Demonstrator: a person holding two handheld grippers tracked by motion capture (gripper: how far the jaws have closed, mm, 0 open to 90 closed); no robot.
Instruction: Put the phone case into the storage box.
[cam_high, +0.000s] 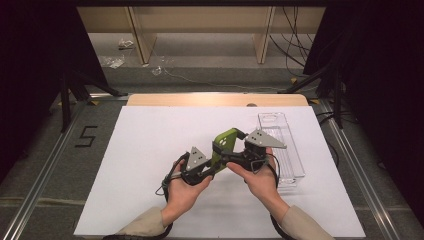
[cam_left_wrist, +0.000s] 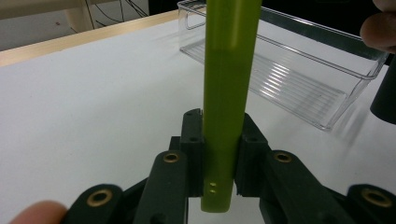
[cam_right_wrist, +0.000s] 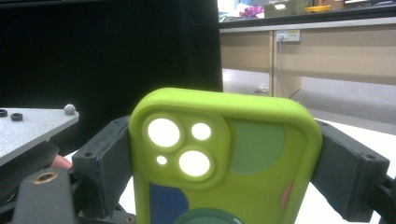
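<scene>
1. Two tools meet over the middle of the white desk (cam_high: 150, 150), each held in one of the person's hands, with a green phone case (cam_high: 223, 145) between them.
2. Left tool (cam_high: 216, 161): its jaws are closed on the lower end of the case, pressing its two flat faces, so in the left gripper view the case (cam_left_wrist: 229, 93) shows edge-on as a narrow green strip rising between the black jaws (two small holes sit near its bottom end).
3. Right tool (cam_high: 231, 150): in the right gripper view its jaws flank the two long side edges of the case (cam_right_wrist: 224, 172) near the camera cut-out. They look to touch the case on both sides, though whether they press firmly I cannot tell.
4. Seen from the right gripper view, the case's back has three round lens openings in a raised corner panel, plus darker green, blue and pinkish patches on the lime surface.
5. From the high view, the case is held above the desk, tilted, its upper end pointing far and slightly right.
6. Just right of the hands lies a clear plastic tray (cam_high: 287, 150), long and narrow, running near to far along the right part of the desk.
7. Beyond the far edge of the desk the floor carries loose cables and scraps.
</scene>
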